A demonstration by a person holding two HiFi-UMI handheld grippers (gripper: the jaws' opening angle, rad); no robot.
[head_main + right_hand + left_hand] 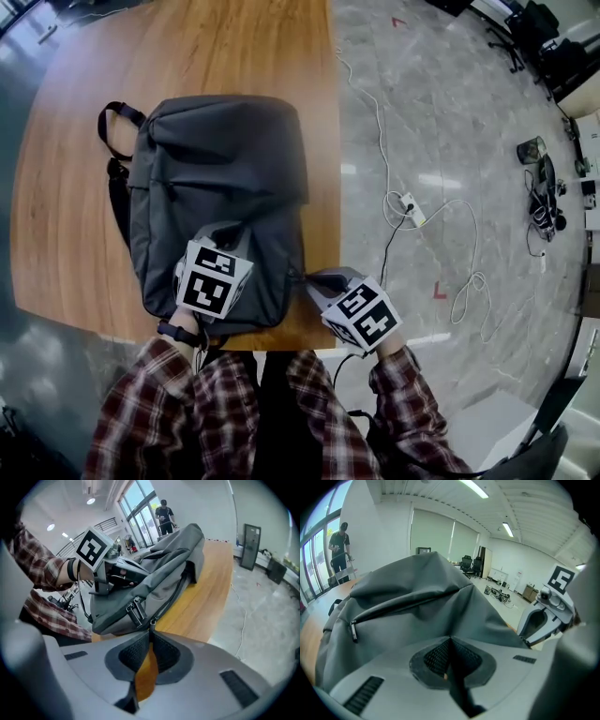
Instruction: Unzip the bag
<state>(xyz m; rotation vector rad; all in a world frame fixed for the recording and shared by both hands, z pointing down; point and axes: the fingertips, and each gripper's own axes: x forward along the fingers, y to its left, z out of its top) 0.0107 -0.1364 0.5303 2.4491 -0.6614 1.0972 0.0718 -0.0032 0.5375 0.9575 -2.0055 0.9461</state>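
A grey backpack (220, 178) is laid flat on the wooden desk (66, 206), with its near end at the desk's front edge. In the head view that end is partly covered by the left gripper's marker cube (212, 277). How far the zip is undone cannot be made out. The zipper pull (152, 619) at the near right corner is clamped between the closed fingers of the right gripper (151, 634), and only its top is seen. The fingers of the left gripper (450, 641) are pressed together on a fold of the backpack's grey fabric.
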